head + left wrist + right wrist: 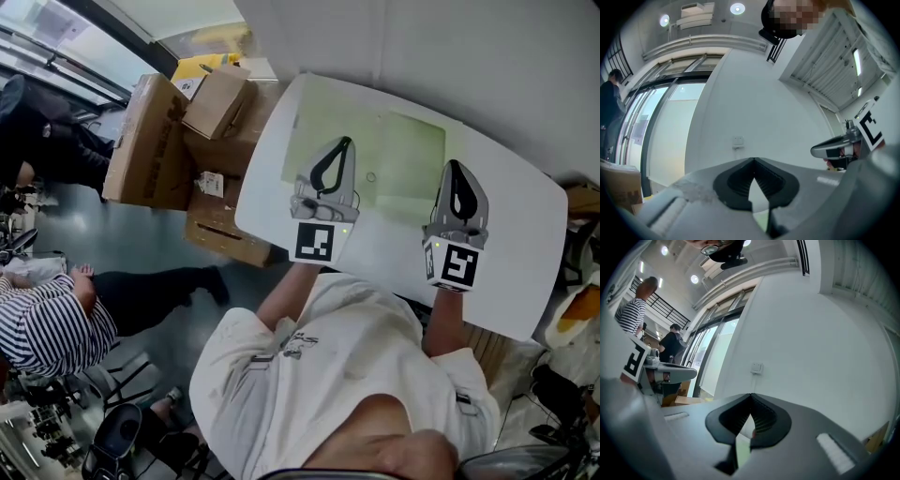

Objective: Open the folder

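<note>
Nearest, at the bottom of the head view, is the person's white shirt, with both arms reaching up-frame to the white counter. Left of the counter, cardboard boxes are stacked on the floor; they look shut, so their contents cannot be seen. A pale green folder lies flat on the counter's upper middle. The left gripper is over the folder's centre, its fingers together with nothing between them. The right gripper is at the folder's right edge, fingers likewise together and empty. Whether either touches the folder, I cannot tell.
</note>
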### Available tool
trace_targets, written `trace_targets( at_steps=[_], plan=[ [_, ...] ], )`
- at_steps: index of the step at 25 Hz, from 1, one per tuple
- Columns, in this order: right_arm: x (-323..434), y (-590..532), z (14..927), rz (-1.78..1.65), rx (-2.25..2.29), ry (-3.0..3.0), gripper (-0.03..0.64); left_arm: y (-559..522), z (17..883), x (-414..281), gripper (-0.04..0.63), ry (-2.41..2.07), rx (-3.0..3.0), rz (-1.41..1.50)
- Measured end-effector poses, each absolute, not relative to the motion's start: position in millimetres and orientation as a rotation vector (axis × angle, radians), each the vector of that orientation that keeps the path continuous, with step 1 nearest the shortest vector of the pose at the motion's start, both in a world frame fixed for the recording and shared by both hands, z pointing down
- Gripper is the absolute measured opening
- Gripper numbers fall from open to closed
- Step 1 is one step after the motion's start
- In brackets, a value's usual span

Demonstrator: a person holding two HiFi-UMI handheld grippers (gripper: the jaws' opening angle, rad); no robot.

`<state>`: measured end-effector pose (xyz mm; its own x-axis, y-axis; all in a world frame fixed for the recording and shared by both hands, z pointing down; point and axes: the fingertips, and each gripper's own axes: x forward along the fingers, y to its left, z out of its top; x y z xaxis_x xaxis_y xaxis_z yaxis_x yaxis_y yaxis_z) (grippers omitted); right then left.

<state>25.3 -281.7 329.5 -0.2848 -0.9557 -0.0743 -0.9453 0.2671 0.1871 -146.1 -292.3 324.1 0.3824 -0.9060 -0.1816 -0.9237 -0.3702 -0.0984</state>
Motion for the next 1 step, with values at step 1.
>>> trace_targets(
  at_steps=[1],
  plan=[
    [25.4, -282.1, 330.3, -0.298, 1.848, -2.457, 0.002, -292.6, 324.5, -145.8, 0.002, 1.642, -2.454, 0.142]
  ],
)
